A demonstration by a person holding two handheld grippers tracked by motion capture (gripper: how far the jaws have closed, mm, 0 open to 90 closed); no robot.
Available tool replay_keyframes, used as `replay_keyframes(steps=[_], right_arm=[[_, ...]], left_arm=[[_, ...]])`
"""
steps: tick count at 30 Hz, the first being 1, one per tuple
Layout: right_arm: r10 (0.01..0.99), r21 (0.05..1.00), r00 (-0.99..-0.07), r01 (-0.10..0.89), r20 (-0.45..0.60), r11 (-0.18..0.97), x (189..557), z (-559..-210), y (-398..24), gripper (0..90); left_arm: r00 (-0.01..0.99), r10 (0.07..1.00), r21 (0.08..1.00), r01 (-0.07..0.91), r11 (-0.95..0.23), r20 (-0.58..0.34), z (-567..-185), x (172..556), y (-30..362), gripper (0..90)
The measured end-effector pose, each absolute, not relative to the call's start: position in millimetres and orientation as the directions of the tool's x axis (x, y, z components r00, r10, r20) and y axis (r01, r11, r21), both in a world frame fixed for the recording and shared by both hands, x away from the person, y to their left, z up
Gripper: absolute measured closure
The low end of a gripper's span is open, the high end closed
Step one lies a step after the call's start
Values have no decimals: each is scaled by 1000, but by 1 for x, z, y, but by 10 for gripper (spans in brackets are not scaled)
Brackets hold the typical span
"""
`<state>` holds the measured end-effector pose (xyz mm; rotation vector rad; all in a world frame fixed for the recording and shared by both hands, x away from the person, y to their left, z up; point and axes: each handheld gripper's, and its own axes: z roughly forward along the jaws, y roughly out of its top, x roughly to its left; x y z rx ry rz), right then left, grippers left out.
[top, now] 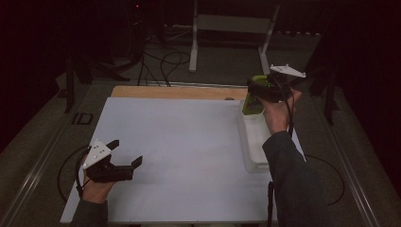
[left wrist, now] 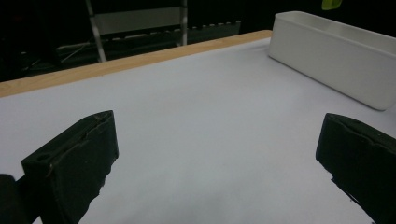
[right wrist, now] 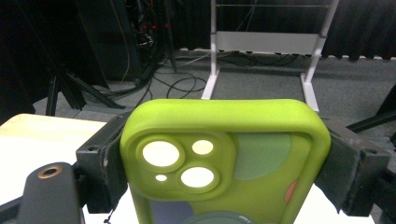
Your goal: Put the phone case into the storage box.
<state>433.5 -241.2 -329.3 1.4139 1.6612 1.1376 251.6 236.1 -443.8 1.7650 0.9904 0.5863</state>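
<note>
Your right gripper (top: 259,91) is clamped on a lime-green phone case (top: 252,97), and you are holding it up over the far end of the white bin (top: 255,142), the long open box that sits along the right edge of the white mat (top: 179,151). In the right gripper view the phone case (right wrist: 224,163) stands upright between the two black jaws, each jaw pressed against one of its long sides, its camera cutouts facing the lens and its upper edge level. The case's lower end hangs near the bin's far rim in the high view; whether it touches the bin cannot be told. Your left gripper (top: 124,161) is well to the left of the bin, low over the near left part of the mat, with its jaws spread wide and nothing between them. In the left gripper view the bin (left wrist: 327,60) lies ahead and to the right of those parted jaws, with bare mat (left wrist: 201,121) in the gap between them.
</note>
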Motion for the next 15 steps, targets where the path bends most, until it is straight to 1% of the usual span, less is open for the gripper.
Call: replay_keyframes(steps=[15], right_arm=[[985,914,-165,405,54,18,443,-335,-244,158]], left_arm=[[521,853,916,356,-184,-31,-458,241,241,0]])
